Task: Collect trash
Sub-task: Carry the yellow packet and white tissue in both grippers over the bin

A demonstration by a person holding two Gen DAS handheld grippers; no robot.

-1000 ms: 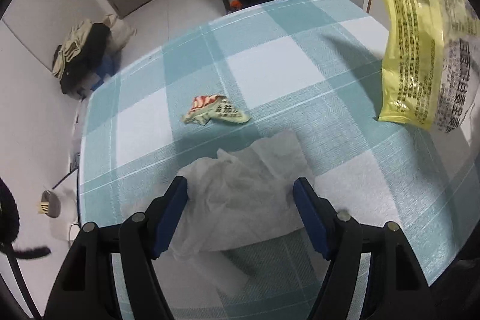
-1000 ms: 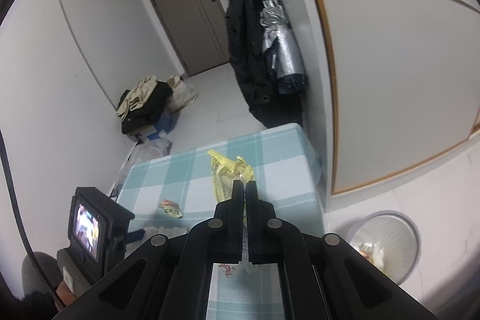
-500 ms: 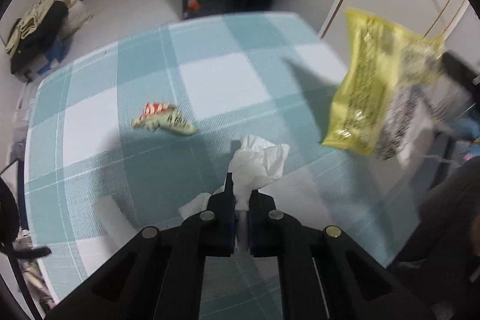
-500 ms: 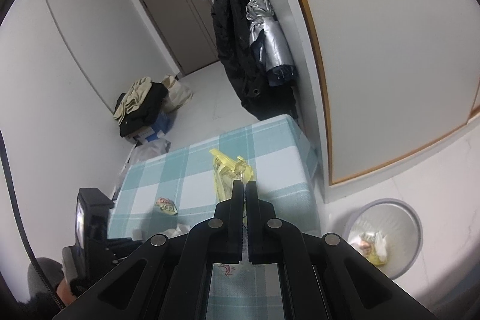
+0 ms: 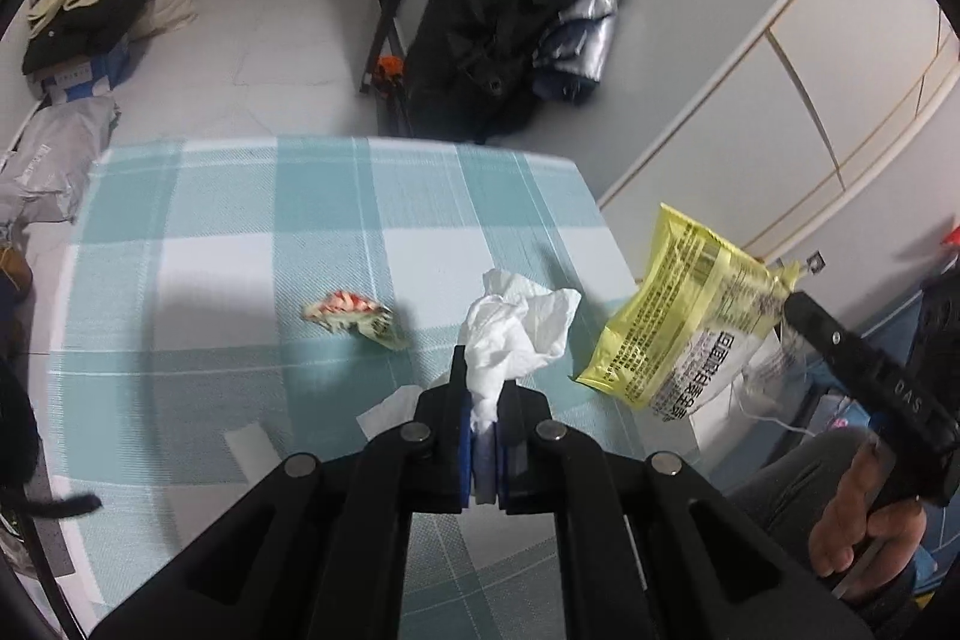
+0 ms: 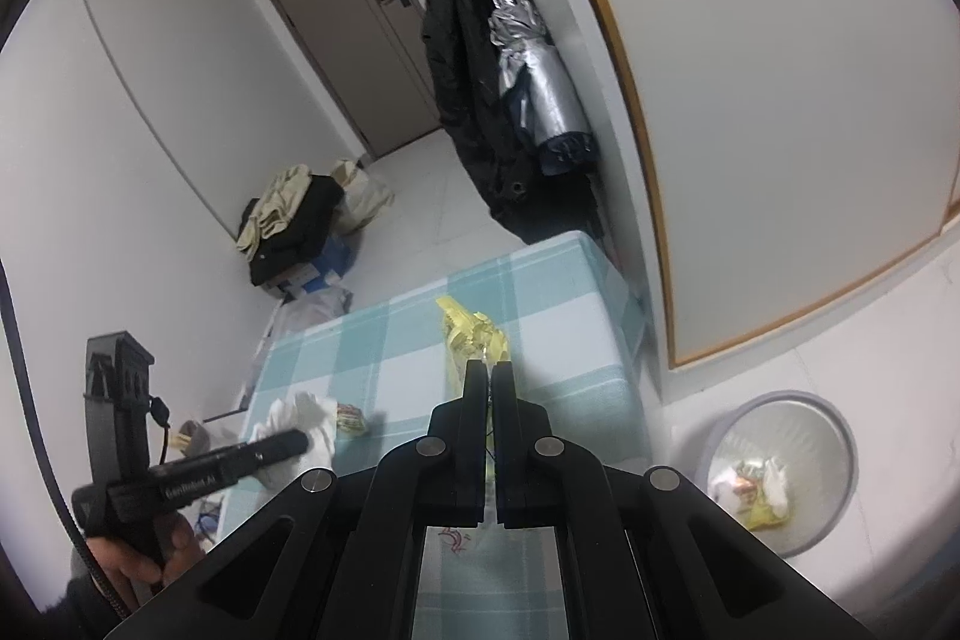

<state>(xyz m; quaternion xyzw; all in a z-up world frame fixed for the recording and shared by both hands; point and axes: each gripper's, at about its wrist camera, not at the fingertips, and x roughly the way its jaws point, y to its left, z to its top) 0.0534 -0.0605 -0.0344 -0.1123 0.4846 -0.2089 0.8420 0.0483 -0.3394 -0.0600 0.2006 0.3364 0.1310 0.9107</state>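
The crumpled white tissue (image 5: 516,325) has been pinched and lifted off the checked tablecloth (image 5: 240,244) by the left gripper (image 5: 483,400); the yellow plastic wrapper (image 5: 678,334) stays clamped in the right gripper (image 6: 487,382), so binning is probably next.

Soft paper tissue (image 5: 516,328), glossy plastic wrapper (image 5: 678,334)

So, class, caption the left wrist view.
Left gripper pinches a white tissue above the checked tablecloth; a crumpled wrapper remains.
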